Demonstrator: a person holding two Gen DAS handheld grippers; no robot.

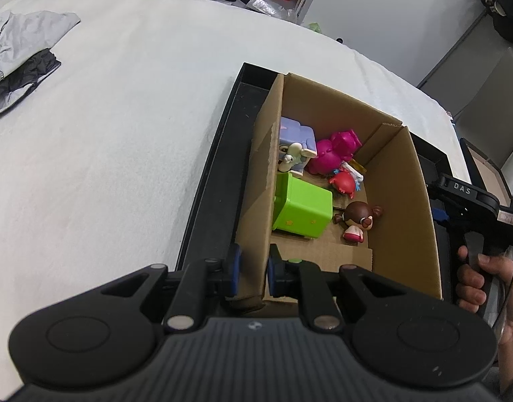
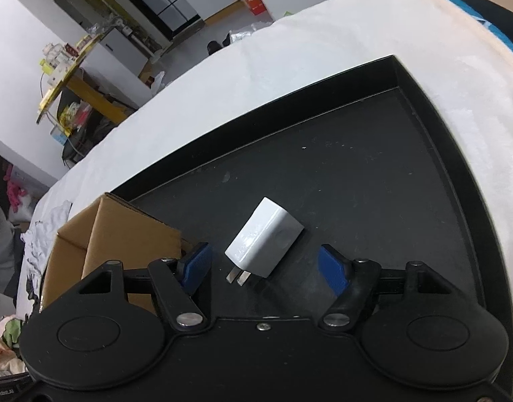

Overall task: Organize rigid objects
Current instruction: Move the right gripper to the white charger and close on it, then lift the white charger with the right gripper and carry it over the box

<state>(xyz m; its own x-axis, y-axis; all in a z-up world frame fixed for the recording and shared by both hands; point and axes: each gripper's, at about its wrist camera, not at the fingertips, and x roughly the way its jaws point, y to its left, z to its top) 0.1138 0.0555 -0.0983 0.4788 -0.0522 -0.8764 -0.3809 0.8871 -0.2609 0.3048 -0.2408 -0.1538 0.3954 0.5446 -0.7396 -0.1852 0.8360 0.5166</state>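
Note:
A brown cardboard box (image 1: 400,201) stands in a black tray (image 1: 216,181) on a white cloth. Inside lie a green cube toy (image 1: 303,211), a lilac block (image 1: 296,137), a magenta figure (image 1: 333,150), a red toy (image 1: 343,182) and a brown-haired doll (image 1: 357,219). My left gripper (image 1: 253,269) is shut on the box's near left wall. On the tray floor (image 2: 357,174) lies a white plug charger (image 2: 265,238), prongs toward the camera. My right gripper (image 2: 265,268) is open, its blue pads apart on either side of the charger, not touching it. The box corner (image 2: 122,231) stands at left.
Grey and black clothing (image 1: 21,57) lies on the cloth at far left. A hand (image 1: 481,284) holds the other gripper's handle at the box's right. The tray's raised rim (image 2: 464,167) runs around the charger. Shelves and boxes stand beyond the table.

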